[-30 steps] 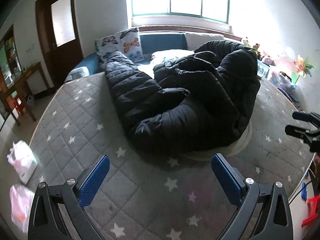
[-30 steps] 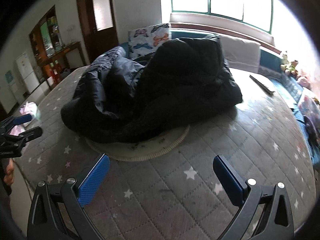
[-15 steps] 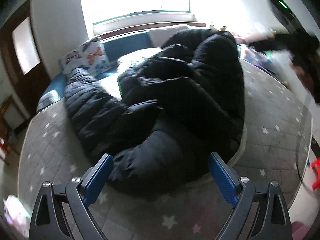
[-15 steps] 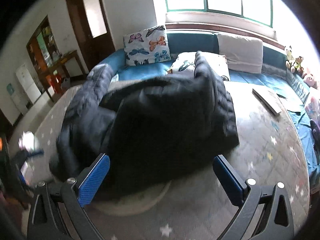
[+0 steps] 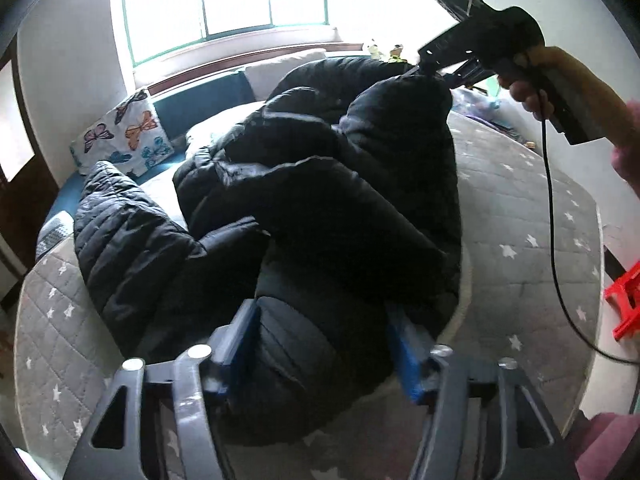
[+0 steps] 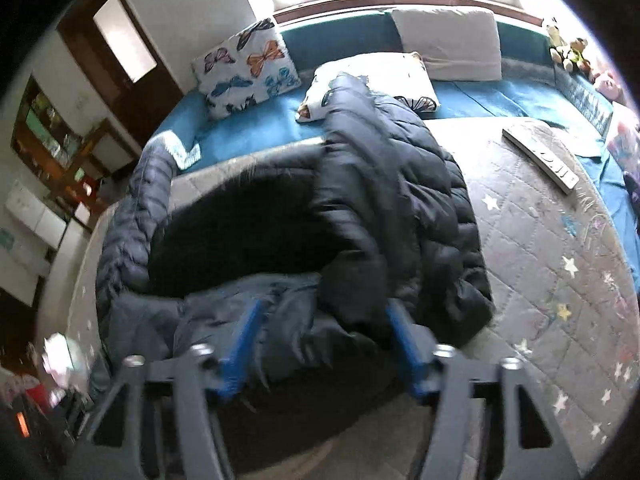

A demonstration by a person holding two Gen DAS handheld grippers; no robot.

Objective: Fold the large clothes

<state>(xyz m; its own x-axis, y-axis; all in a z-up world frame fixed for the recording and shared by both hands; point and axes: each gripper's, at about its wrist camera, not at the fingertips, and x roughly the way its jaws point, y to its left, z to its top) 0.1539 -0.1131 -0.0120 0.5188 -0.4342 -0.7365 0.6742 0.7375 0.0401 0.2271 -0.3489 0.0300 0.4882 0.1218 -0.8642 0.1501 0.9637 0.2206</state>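
A large black puffer jacket (image 5: 320,200) lies crumpled on a bed with a grey star-patterned quilt (image 5: 520,208). My left gripper (image 5: 320,348) points down at the jacket's near edge. Its jaws are closing, and a puffy fold fills the gap and touches both blue pads (image 5: 240,340). My right gripper (image 6: 320,344) is on another edge of the jacket (image 6: 400,200). Its jaws are closing too, with rumpled fabric between the pads (image 6: 404,344). In the left wrist view, a hand holds the right gripper (image 5: 430,70) at the jacket's far top edge.
A round cream mat (image 5: 466,292) sticks out from under the jacket. A butterfly pillow (image 6: 248,66), white pillows (image 6: 448,42) and a blue sheet (image 6: 500,100) are at the bed's head. A long flat object (image 6: 540,158) lies on the quilt at right. A red stool (image 5: 624,304) stands beside the bed.
Both grippers have moved in from the bare quilt onto the jacket. Their jaws have gone from wide open to narrowed around folds of fabric. The right gripper has come into the left wrist view.
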